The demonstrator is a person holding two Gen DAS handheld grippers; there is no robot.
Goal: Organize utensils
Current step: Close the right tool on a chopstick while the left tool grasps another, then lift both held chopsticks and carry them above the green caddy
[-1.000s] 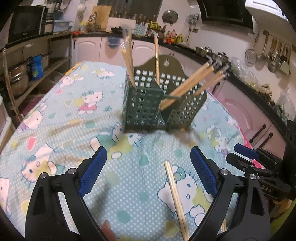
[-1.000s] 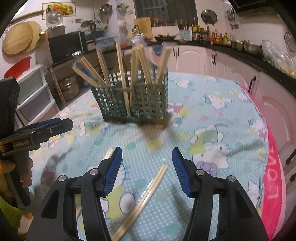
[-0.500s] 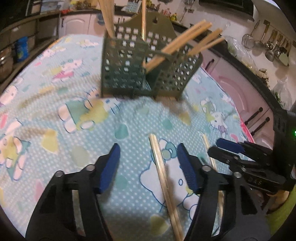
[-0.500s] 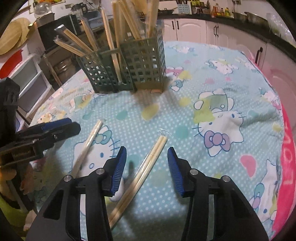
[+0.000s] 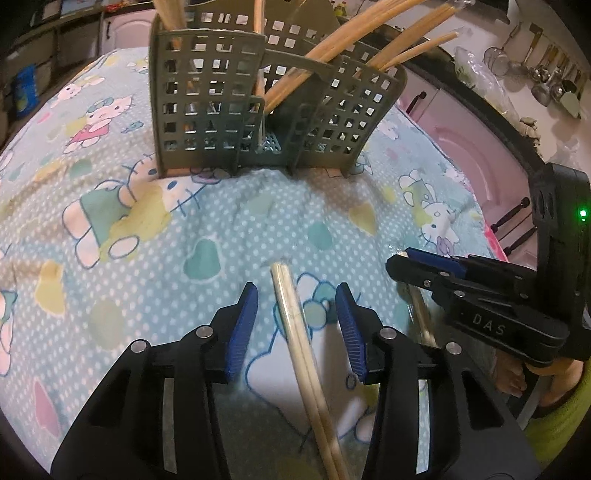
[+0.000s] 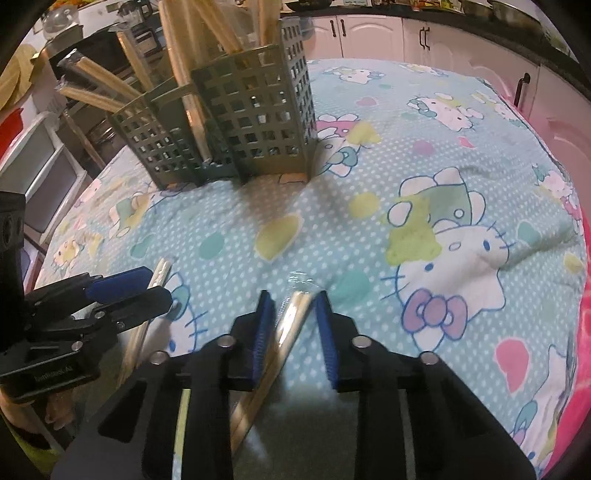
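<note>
A green lattice utensil holder (image 5: 207,110) (image 6: 258,110) stands on the cloth with several wooden chopsticks leaning in it. Two chopstick pairs lie flat in front of it. One pair (image 5: 291,317) lies between the blue pads of my left gripper (image 5: 295,288). Its jaws are closing, with gaps on both sides. The other pair, in a clear sleeve (image 6: 291,321), lies between the pads of my right gripper (image 6: 292,295). Those jaws are also closing and stand narrow, the left pad not quite on it. Each gripper shows in the other's view: right gripper (image 5: 400,258), left gripper (image 6: 159,286).
A Hello Kitty cloth (image 5: 110,221) covers the table. A pink edge (image 6: 580,332) runs along the right side. Kitchen cabinets (image 6: 369,33), shelves and hanging ladles (image 5: 546,74) ring the table. A hand (image 5: 517,376) holds the right gripper.
Both grippers have sunk toward the cloth and moved closer to the holder. Both pairs of jaws have narrowed, each around its own chopstick pair.
</note>
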